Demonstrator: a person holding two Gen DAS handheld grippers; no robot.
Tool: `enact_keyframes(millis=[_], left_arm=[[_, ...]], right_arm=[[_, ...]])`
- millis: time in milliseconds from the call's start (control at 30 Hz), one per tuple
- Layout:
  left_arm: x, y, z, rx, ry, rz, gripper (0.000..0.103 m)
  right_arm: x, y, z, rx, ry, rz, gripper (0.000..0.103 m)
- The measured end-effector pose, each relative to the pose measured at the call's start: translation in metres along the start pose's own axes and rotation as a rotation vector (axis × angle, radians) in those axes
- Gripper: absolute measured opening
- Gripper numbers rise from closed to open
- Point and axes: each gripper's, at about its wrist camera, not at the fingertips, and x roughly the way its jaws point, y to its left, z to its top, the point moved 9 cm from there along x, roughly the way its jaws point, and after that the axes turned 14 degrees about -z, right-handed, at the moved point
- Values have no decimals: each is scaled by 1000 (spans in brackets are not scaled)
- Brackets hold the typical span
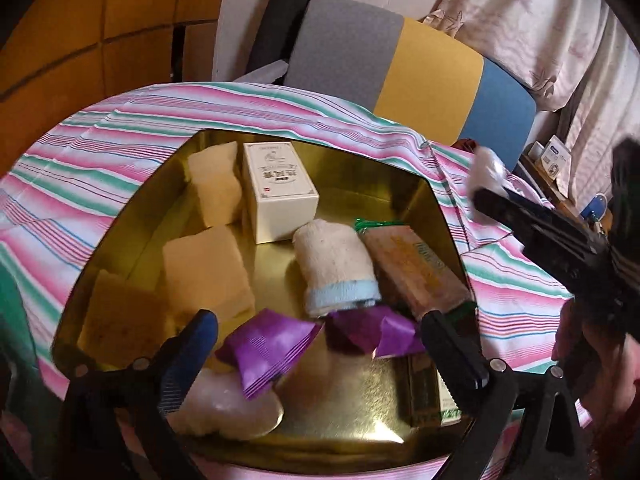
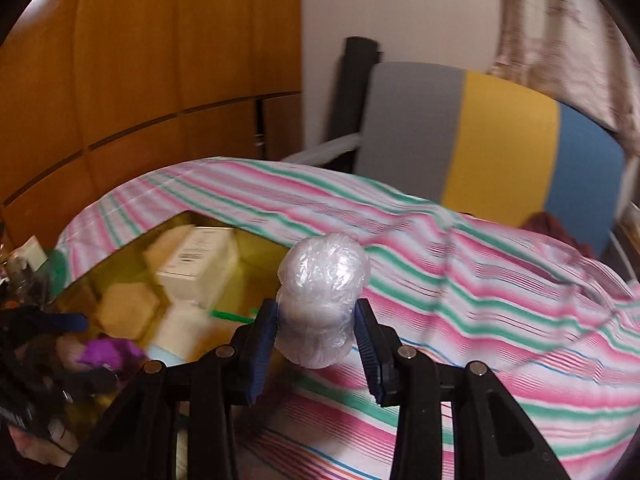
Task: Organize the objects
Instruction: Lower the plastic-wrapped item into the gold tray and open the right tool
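Observation:
A gold tin tray (image 1: 352,400) lies on a striped cloth. It holds yellow sponges (image 1: 208,272), a cream box (image 1: 276,196), a rolled towel (image 1: 336,264), a brown packet (image 1: 416,268), purple sachets (image 1: 272,344) and a white wrapped lump (image 1: 228,408). My left gripper (image 1: 320,340) hangs open over the tray's near side, above the sachets. My right gripper (image 2: 316,320) is shut on a white plastic-wrapped ball (image 2: 324,280), held above the cloth to the right of the tray (image 2: 256,248). It also shows in the left wrist view (image 1: 490,176).
The striped cloth (image 2: 480,320) covers the table. A chair with a grey, yellow and blue back (image 1: 400,60) stands behind it. A wooden cabinet (image 2: 140,60) is at the left, curtains (image 1: 540,20) at the right. Small items crowd a shelf (image 1: 556,160) at the far right.

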Motion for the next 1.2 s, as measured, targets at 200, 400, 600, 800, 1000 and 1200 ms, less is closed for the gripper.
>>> enact_keyframes(millis=[200, 400, 600, 800, 1000, 1200], left_arm=[[-14, 5, -4, 13, -34, 38, 103], [-23, 9, -6, 12, -60, 53, 103], [-32, 14, -6, 6, -83, 70, 103], [-37, 22, -6, -13, -94, 86, 103], [-36, 28, -10, -47, -90, 92, 103], [-39, 25, -12, -50, -90, 115, 103]], right_arm=[[11, 40, 4, -35, 43, 68, 39], [35, 56, 8, -8, 113, 81, 39], [65, 62, 7, 64, 219, 97, 39], [80, 67, -3, 76, 272, 55, 41], [70, 73, -6, 4, 248, 33, 42], [48, 84, -1, -80, 193, 12, 43]])
